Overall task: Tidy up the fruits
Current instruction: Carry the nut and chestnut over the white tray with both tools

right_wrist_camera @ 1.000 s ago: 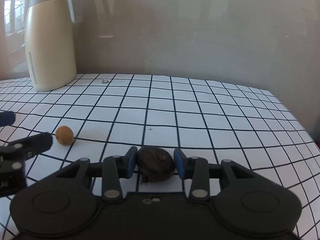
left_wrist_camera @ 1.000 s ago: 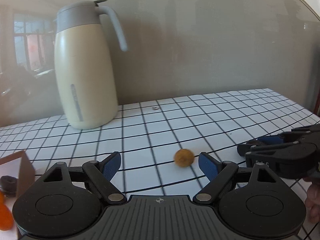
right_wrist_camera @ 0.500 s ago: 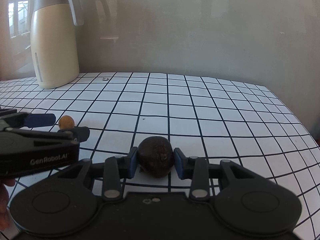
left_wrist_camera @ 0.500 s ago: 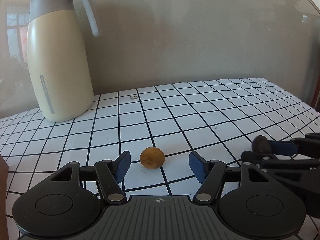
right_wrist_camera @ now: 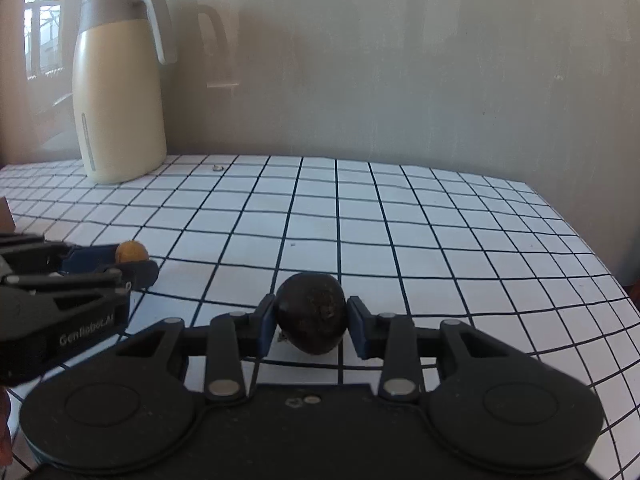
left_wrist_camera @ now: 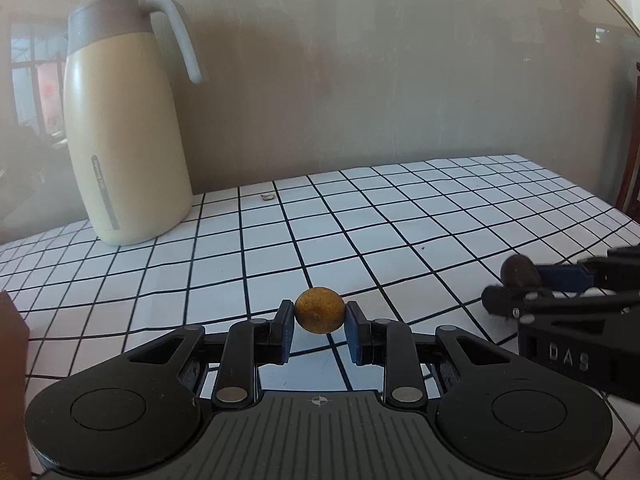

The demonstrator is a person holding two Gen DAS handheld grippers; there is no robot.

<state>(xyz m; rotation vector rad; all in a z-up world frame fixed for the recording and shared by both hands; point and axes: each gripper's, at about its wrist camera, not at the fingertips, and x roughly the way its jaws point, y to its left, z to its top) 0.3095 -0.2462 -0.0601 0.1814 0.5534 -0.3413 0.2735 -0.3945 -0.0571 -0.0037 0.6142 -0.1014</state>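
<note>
The left gripper (left_wrist_camera: 319,326) has its jaws pressed on a small orange fruit (left_wrist_camera: 319,315), one blue pad touching each side of it, so the fruit sits exactly between the jaws. The right gripper (right_wrist_camera: 311,326) has its jaws clamped in the same way on a dark fruit (right_wrist_camera: 311,312), which fills the gap between the pads. Both fruits are low over the desk (left_wrist_camera: 400,232); I cannot tell if they rest on the checked cloth or are lifted a little from it. From the left jaws, the right gripper is to the right side and near, with the dark fruit at its tip; from the right jaws, the left gripper is to the left side and slightly ahead. Far ahead and to the left of both jaws stands a cream jug (left_wrist_camera: 128,128) against the wall, well apart from the fruits. At the left border of the left wrist view a brown box edge (left_wrist_camera: 12,380) shows; it may be the place for the fruits, but what is inside is hidden. In my judgement the grasping step is done for both fruits, and the carrying and placing of them are left.
</note>
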